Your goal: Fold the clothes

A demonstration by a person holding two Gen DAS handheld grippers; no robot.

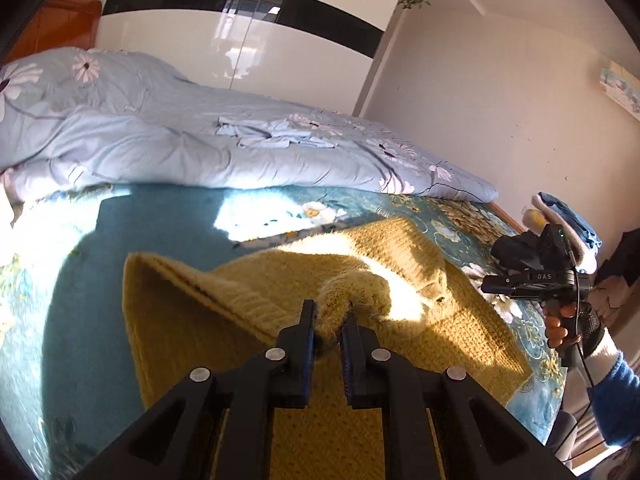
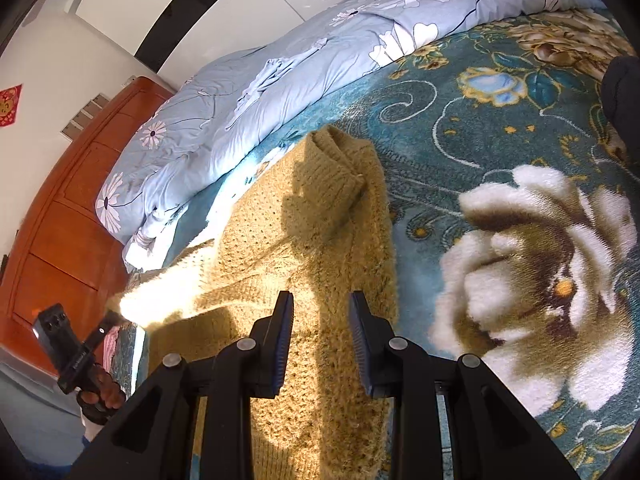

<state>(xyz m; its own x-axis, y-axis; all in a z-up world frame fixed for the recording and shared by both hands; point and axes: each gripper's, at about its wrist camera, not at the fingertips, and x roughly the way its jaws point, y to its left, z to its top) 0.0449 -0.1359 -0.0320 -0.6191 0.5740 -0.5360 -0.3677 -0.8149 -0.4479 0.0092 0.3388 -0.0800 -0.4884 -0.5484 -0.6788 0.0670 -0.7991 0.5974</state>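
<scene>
Knitwear fills the middle of the bed: a fuzzy mustard-yellow knitted sweater (image 1: 360, 280) lies spread on the teal floral plush blanket (image 2: 460, 152). The left gripper (image 1: 330, 316) has its jaws narrowed around a bunched fold of the sweater. The right gripper (image 2: 322, 304) hovers over the knit with jaws wide and nothing between them. A rumpled pale-blue flowered duvet (image 1: 160, 148) borders the blanket at 12 o'clock; open blanket stretches toward 3 o'clock in the right wrist view.

The bed (image 1: 80, 280) is covered by a teal flowered blanket (image 2: 500, 128). A yellow knitted sweater (image 2: 320, 240) is spread on it, and a pale blue flowered quilt (image 1: 160, 140) is bunched along the far side.
</scene>
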